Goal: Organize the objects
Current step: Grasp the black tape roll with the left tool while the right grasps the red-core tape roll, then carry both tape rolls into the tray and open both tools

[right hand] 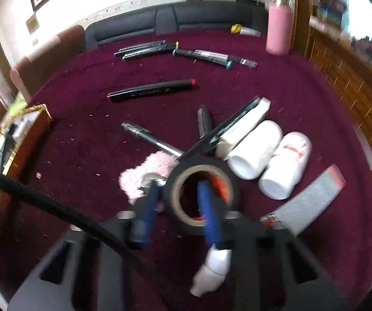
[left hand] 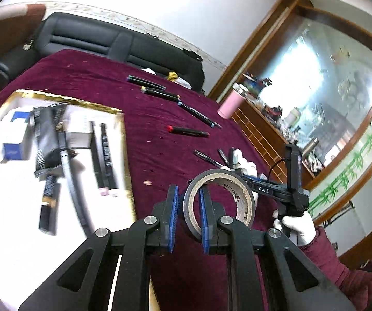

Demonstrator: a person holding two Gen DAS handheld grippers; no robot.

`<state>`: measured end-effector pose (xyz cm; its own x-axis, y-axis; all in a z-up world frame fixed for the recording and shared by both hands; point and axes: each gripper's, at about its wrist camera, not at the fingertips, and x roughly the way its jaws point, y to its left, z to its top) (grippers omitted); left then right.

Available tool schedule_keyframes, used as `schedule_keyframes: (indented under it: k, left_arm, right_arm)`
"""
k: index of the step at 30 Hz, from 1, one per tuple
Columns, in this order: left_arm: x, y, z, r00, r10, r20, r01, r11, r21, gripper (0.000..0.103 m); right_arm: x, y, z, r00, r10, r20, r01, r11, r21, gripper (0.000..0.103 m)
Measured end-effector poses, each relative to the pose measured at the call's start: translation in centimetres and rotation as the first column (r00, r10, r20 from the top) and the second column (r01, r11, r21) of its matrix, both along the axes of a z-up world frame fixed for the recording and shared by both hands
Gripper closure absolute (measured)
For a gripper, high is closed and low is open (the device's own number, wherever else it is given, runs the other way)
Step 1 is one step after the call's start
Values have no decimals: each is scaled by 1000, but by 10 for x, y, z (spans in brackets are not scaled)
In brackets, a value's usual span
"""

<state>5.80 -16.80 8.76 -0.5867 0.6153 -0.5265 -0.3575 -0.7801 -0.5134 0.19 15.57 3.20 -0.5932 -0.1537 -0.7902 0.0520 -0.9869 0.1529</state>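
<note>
My left gripper point(left hand: 188, 191) is shut on the wall of a black tape roll point(left hand: 219, 175), one blue pad outside and one inside the ring, held above the maroon tablecloth point(left hand: 95, 77). A gold-rimmed white box point(left hand: 69, 101) with dark tubes and a blue-and-white carton lies to its left. Right of the roll, a white-gloved hand point(left hand: 302, 230) holds the right gripper's black body point(left hand: 289, 189). In the right wrist view, my right gripper point(right hand: 178, 185) straddles the wall of another black tape roll point(right hand: 199, 160) among the clutter, its pads closed on it; the picture is blurred.
Two white bottles point(right hand: 256, 153), a grey box point(right hand: 310, 202), a slim white box point(right hand: 245, 124), a pen point(right hand: 149, 137) and a pink fluffy thing point(right hand: 147, 168) crowd that roll. Markers point(right hand: 152, 90) lie farther off. A pink bottle point(right hand: 279, 28) stands far right, beside a wooden cabinet point(right hand: 341, 77).
</note>
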Motion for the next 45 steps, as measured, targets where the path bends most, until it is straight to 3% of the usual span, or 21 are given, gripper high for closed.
schedule_keyframes:
  k: [4, 12, 16, 17, 19, 25, 26, 27, 28, 32, 38, 45]
  left_arm:
    - [7, -28, -8, 999, 50, 4, -50, 998, 27, 91]
    - [19, -74, -22, 989, 150, 20, -151, 986, 74, 91]
    - [26, -89, -26, 983, 180, 28, -181, 980, 84, 91]
    - [29, -92, -27, 983, 183, 27, -185, 979, 87, 91]
    - [33, -95, -26, 981, 190, 27, -191, 978, 84, 91]
    - [36, -98, -30, 981, 191, 28, -193, 976, 99, 91]
    - [36, -97, -31, 982, 187, 29, -189, 977, 101, 91]
    - [37, -96, -30, 982, 184, 29, -186, 977, 103, 91]
    - [38, -96, -30, 983, 182, 28, -184, 977, 103, 91]
    - [41, -96, -29, 983, 184, 22, -185, 977, 105, 91]
    - [41, -101, -33, 980, 198, 33, -201, 973, 110, 91]
    - [39, -121, -30, 966, 254, 38, -257, 962, 96, 91]
  right_arm:
    - [5, 9, 8, 1000, -20, -1, 20, 997, -69, 91]
    - [29, 12, 36, 999, -4, -52, -5, 983, -184, 91]
    - [29, 9, 37, 997, -42, -71, 33, 992, -119, 88]
    - [26, 8, 34, 997, -46, -59, 40, 995, -92, 84]
    - [23, 5, 28, 998, -50, -38, 48, 998, -43, 64]
    - [-5, -4, 4, 999, -46, 4, 46, 997, 61, 63]
    - [-12, -1, -1, 999, -48, 20, 47, 998, 33, 68]
    - [-12, 3, -2, 999, -48, 21, 48, 999, -15, 84]
    - [-14, 8, -2, 998, -49, 31, 51, 997, -64, 90]
    - [-6, 20, 4, 998, -49, 41, 56, 980, -190, 90]
    - [18, 38, 15, 999, -43, 23, 49, 912, -406, 90]
    - [34, -16, 59, 992, 106, -71, -127, 894, -430, 89]
